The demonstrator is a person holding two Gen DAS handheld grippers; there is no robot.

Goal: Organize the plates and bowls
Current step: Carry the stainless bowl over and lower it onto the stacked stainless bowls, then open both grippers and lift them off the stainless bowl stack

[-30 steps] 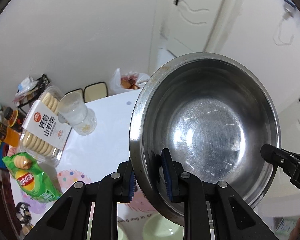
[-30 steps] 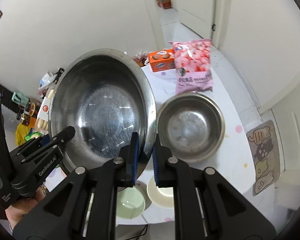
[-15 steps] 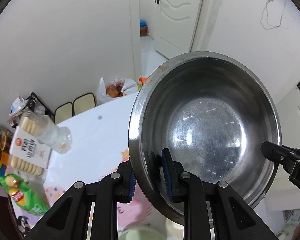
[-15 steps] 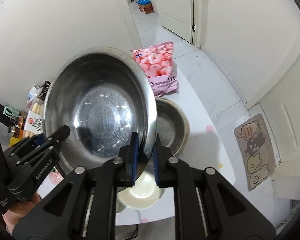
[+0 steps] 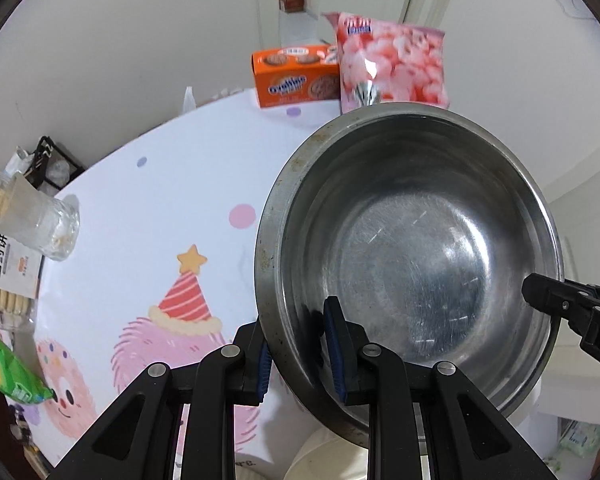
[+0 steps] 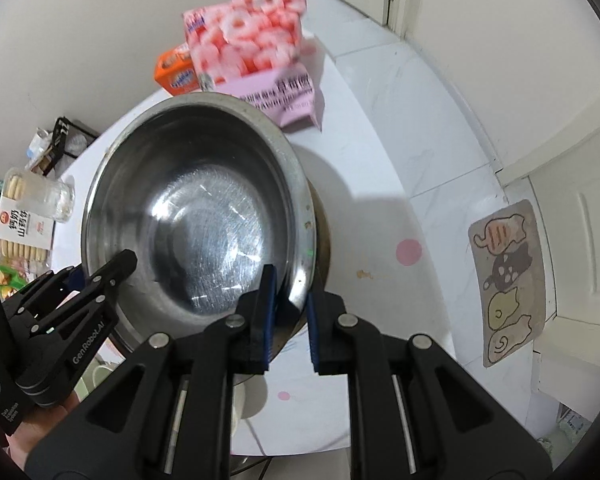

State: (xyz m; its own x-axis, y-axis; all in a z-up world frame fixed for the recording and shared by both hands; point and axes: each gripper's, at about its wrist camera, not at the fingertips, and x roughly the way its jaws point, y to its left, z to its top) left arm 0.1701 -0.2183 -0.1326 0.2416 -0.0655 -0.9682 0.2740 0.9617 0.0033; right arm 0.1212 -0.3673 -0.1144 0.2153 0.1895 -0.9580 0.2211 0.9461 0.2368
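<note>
Hiding most of a smaller bowl [image 6: 320, 236], large steel bowl [image 6: 196, 216], cream dish [image 5: 320, 456] cropped below.

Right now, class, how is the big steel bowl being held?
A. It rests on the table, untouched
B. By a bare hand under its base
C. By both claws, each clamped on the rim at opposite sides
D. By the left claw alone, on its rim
C: the left claw pinches one side of the bowl rim and the right claw pinches the opposite side.
</note>
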